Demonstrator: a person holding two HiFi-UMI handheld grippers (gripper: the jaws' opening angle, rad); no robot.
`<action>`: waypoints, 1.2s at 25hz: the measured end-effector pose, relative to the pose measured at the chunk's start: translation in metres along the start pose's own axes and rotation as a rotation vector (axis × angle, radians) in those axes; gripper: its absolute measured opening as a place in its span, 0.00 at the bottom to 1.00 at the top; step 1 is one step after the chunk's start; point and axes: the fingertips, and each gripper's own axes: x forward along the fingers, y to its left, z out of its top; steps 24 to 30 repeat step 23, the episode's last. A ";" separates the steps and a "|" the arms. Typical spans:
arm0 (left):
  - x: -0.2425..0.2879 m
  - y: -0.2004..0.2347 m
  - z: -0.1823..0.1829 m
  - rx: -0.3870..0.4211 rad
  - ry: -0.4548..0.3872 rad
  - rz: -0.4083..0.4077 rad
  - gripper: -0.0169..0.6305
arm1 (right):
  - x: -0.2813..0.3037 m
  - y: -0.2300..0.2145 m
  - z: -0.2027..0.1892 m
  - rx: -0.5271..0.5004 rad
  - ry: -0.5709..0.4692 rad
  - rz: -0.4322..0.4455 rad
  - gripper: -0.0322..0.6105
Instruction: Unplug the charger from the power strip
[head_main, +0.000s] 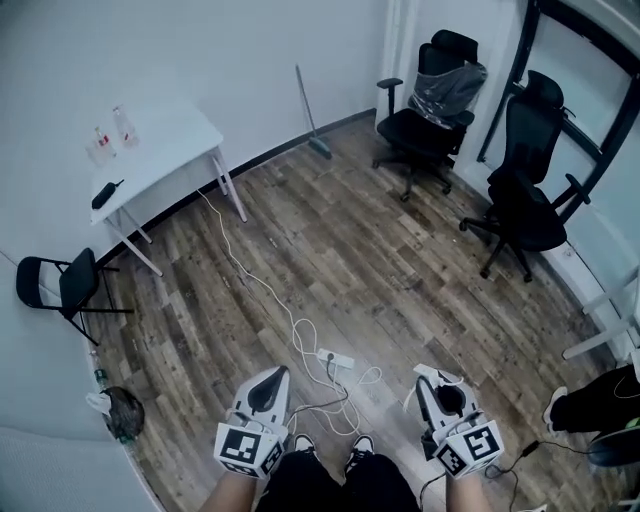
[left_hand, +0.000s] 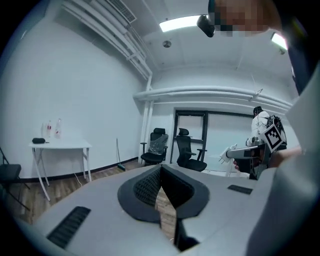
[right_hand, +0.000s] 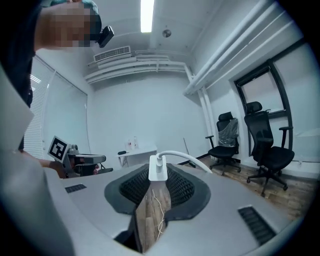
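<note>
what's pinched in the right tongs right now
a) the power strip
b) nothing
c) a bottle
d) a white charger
d: the right gripper view shows the white charger, cable attached, clamped between the right tongs, while the power strip lies down on the floor.

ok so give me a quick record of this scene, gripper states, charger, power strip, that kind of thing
left gripper: jaws together, nothing between them
right gripper: shut on the white charger
charger cable: white, curves away to the right in the right gripper view
power strip: white, lying on the wood floor, between the two grippers in the head view
charger vs power strip: apart; the charger is out of the strip
task state: unplugging looks done
background: white table by the wall
</note>
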 end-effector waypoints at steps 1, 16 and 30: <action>-0.008 -0.002 0.012 0.008 -0.004 -0.002 0.06 | -0.005 0.008 0.014 -0.008 -0.010 0.005 0.22; -0.064 -0.017 0.090 0.018 -0.063 -0.006 0.06 | -0.026 0.071 0.110 -0.135 -0.107 0.090 0.22; -0.056 -0.033 0.106 0.032 -0.072 -0.029 0.06 | -0.032 0.066 0.124 -0.159 -0.108 0.100 0.22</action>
